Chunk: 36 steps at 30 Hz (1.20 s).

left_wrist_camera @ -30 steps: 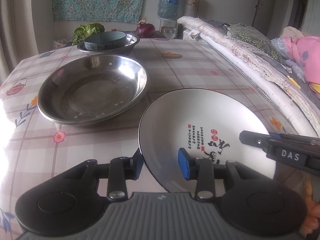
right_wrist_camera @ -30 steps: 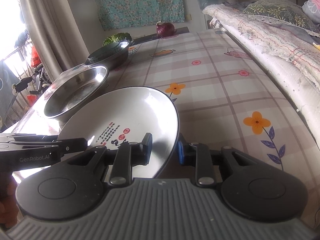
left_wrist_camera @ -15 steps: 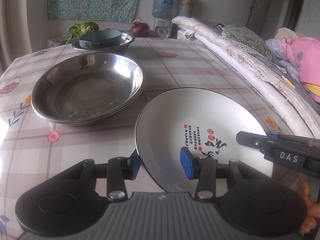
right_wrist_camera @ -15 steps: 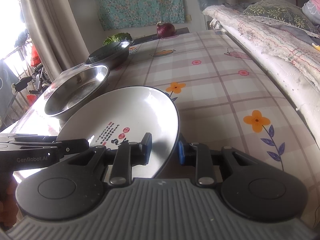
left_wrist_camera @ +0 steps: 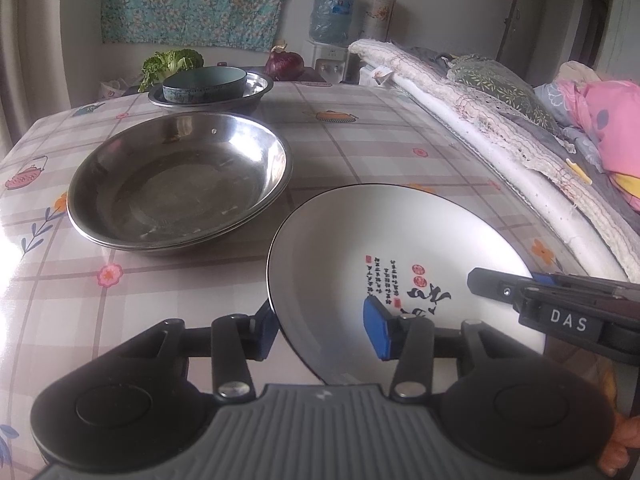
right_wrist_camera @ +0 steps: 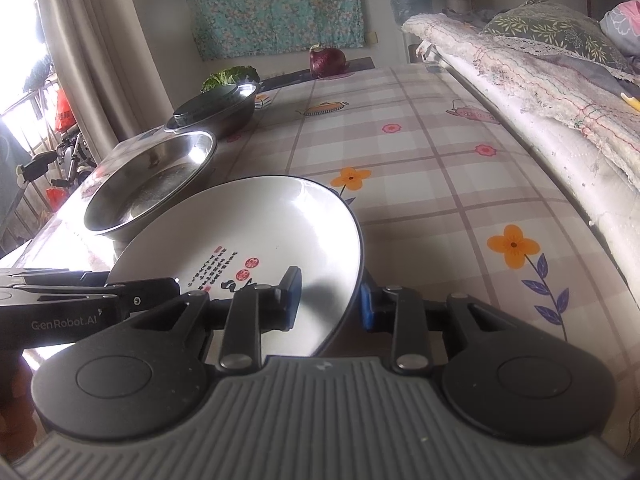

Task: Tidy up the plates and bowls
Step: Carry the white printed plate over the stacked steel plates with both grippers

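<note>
A white plate (left_wrist_camera: 384,248) with a dark rim and red and black script is held between both grippers, slightly above the table. My left gripper (left_wrist_camera: 320,330) is shut on its near left rim. My right gripper (right_wrist_camera: 328,304) is shut on its right rim; the plate also shows in the right wrist view (right_wrist_camera: 256,232). A large steel plate (left_wrist_camera: 180,184) sits to the left on the table, also seen in the right wrist view (right_wrist_camera: 152,184). Behind it a teal bowl (left_wrist_camera: 204,84) sits in a steel basin (left_wrist_camera: 256,88).
A checked floral tablecloth (left_wrist_camera: 360,152) covers the table. A red onion (left_wrist_camera: 285,65) and green vegetable (left_wrist_camera: 172,62) lie at the far edge. A folded blanket and bedding (left_wrist_camera: 500,120) run along the right side. A curtain (right_wrist_camera: 92,40) hangs at left.
The plate, held by both grippers, has lifted a little and drifted left toward the steel plate. Both grips stay the same.
</note>
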Each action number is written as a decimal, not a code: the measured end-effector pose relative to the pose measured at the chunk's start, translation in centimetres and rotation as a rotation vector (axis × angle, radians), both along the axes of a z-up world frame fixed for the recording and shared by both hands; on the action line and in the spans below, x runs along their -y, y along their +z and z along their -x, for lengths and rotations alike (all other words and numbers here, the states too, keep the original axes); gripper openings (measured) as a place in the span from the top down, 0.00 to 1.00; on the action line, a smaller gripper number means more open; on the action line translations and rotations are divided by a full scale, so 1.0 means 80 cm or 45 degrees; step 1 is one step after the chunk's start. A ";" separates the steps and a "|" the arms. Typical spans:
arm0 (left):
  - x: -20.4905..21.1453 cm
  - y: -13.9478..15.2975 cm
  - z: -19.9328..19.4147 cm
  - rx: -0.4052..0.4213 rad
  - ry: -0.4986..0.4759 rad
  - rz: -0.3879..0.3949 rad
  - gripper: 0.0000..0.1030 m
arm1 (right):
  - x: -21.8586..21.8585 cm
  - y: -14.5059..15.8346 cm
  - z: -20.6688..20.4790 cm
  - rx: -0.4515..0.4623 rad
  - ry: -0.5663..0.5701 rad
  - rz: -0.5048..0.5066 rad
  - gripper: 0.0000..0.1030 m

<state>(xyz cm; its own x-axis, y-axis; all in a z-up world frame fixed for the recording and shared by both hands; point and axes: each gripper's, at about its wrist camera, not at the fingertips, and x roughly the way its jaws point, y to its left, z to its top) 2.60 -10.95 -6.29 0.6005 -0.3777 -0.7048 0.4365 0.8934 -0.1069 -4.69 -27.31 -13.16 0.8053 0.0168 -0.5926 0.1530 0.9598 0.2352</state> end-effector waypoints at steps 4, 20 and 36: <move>-0.001 0.003 0.001 0.008 0.003 0.006 0.55 | -0.002 0.002 0.002 0.008 -0.001 0.006 0.72; -0.002 0.009 0.004 0.020 0.005 0.024 0.55 | 0.000 0.010 0.005 0.029 -0.015 0.008 0.72; -0.003 0.020 0.008 0.045 0.000 0.056 0.55 | 0.004 0.021 0.012 0.057 -0.031 0.013 0.72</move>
